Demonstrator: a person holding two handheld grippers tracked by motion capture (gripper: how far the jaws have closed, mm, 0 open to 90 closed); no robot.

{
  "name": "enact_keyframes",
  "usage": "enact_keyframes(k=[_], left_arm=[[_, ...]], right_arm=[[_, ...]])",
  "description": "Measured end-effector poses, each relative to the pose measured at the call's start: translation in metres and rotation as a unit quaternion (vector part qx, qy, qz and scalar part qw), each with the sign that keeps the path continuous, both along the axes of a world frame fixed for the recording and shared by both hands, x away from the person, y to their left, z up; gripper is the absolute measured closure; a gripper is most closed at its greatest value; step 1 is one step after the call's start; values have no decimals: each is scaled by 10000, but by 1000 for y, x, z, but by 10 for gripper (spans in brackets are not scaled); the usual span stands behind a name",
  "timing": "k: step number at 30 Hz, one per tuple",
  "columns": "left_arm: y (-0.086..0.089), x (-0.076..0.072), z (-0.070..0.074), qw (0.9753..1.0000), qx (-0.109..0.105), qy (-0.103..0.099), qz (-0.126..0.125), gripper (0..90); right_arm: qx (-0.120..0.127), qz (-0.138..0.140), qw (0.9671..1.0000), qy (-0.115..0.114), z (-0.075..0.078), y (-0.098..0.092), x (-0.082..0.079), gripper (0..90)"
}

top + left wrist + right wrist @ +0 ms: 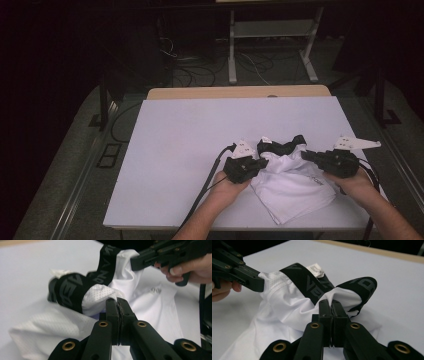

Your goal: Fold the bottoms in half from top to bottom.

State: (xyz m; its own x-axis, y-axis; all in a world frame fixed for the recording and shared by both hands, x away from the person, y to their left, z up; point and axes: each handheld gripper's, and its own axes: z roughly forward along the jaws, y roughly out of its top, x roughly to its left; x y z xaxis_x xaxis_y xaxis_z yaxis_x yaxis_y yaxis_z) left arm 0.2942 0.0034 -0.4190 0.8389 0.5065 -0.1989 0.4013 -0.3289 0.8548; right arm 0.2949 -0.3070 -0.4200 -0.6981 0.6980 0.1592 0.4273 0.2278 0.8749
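Both claws, left (pixel 261 163) and right (pixel 306 155), clamped tight on white shorts (pixel 292 182) near black waistband (pixel 282 146); garment bunched on tabletop (pixel 190 145), spreading or folding apparently barely begun.

A white-topped table (pixel 180 150) carries the load, its pale wooden far edge showing beyond the white sheet; on it, near the person's side and right of the middle, lies a crumpled white garment (pixel 292 180); the garment's black lettered waistband (pixel 282 146) is bunched at its far end.
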Motion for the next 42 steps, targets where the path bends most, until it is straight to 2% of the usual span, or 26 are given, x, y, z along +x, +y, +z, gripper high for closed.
enact_keyframes(k=[5,6,9,19,20,22,23,26,27,28,29,30,31,32,34,37,38,40,42], left_arm=[[-2,-4,-4,9999,135,56,-62,873],[-2,-5,-9,9995,242,175,-85,870],[0,-6,-12,9993,302,227,-54,863],[3,-8,-14,9993,276,245,2,835],[5,-7,-13,9993,175,316,-21,756],[5,-7,-13,9993,175,316,-21,729],[8,-6,-12,9992,61,384,17,652],[11,-5,-11,9992,-1,387,72,568],[11,-5,-11,9992,-1,387,72,568],[15,-3,-9,9985,-185,488,139,568],[17,-2,-8,9981,-241,520,210,459],[17,-2,-8,9981,-241,520,210,425],[19,0,-6,9976,-351,546,248,425],[21,2,-4,9968,-435,566,347,330],[22,6,-3,9964,-431,547,480,293],[21,9,-2,9959,-451,564,541,275],[21,14,-1,9950,-476,570,665,261],[20,17,0,9954,-470,528,650,260],[20,21,1,9952,-554,495,637,248]], right_arm=[[27,-31,10000,86,-6,-2,-3,866],[31,-88,9998,182,-15,-7,-7,866],[24,-80,9997,222,-19,-9,-10,864],[90,-154,9993,328,-26,-13,-13,853],[145,-153,9994,276,-24,-15,-15,822],[154,-165,9994,244,-23,-15,-15,822],[212,-191,9993,229,-22,-17,-16,770],[215,-209,9994,198,-22,-18,-17,745],[215,-223,9994,173,-21,-19,-18,745],[215,-223,9994,173,-21,-19,-18,703],[174,-343,9992,112,-19,-20,-19,561],[174,-343,9992,112,-19,-20,-19,561],[187,-401,9990,106,-18,-20,-18,479],[394,-599,9970,296,-16,-20,-14,335],[469,-615,9965,309,-15,-19,-11,263],[478,-604,9965,334,-14,-19,-8,246],[509,-609,9964,293,-13,-19,-3,248],[542,-607,9962,305,-13,-18,0,245],[470,-577,9970,236,-12,-17,4,244]])
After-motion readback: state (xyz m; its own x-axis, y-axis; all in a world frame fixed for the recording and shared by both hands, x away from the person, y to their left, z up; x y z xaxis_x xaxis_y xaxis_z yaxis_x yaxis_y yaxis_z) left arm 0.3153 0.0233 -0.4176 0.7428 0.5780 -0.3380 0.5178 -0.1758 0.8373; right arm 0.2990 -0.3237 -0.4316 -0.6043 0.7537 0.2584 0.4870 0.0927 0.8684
